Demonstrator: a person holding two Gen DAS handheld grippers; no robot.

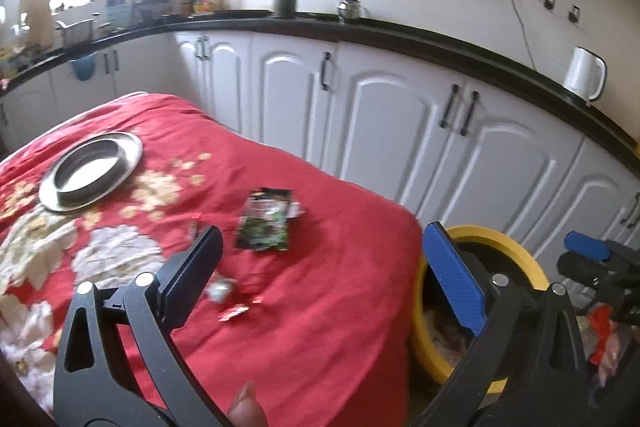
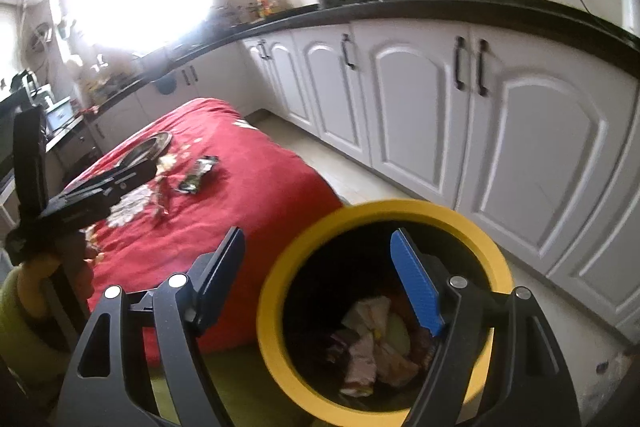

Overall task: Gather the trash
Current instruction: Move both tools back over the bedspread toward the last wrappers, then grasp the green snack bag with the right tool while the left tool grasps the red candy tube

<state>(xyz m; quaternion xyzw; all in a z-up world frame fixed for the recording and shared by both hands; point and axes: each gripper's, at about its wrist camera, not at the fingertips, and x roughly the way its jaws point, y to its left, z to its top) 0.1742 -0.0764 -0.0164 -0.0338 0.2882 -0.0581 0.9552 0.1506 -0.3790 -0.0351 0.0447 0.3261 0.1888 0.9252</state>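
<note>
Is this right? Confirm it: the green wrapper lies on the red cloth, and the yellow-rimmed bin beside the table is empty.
Not quite. The green wrapper does lie on the red cloth, but the yellow-rimmed bin beside the table is not empty: the right wrist view looks into it and shows crumpled trash at the bottom.

We saw a steel plate (image 1: 91,171) resting on the red floral cloth (image 1: 320,307), white cabinets (image 1: 400,115) behind, and a white kettle (image 1: 584,73) on the black counter (image 1: 400,31).

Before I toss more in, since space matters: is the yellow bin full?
Not full. Crumpled trash lies low in the yellow bin, with dark inner wall showing above it.
</note>
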